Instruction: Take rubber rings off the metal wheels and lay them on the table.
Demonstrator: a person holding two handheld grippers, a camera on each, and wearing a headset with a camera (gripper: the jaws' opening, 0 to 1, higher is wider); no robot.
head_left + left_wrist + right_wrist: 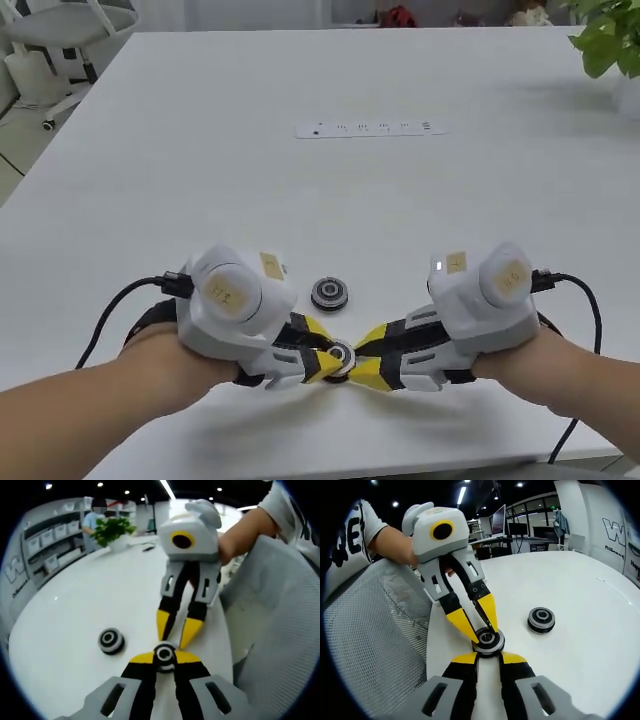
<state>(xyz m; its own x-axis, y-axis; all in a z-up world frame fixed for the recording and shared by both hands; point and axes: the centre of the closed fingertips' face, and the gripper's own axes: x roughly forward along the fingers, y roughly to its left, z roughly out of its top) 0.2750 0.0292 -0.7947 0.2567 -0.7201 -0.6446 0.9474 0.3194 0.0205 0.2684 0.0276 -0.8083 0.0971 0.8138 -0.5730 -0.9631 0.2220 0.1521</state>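
A small metal wheel with a black rubber ring sits between both grippers near the table's front edge. My left gripper comes in from the left and is shut on it, with its yellow tips on either side of the wheel. From the right, my right gripper meets it with its tips closed against the same wheel. In the left gripper view the right gripper reaches down onto the wheel's far edge. A second wheel with its ring lies flat on the table just beyond them.
A white power strip lies mid-table, farther back. A green plant stands at the far right corner and a white chair at the far left. A grey mesh chair back is close behind the front edge.
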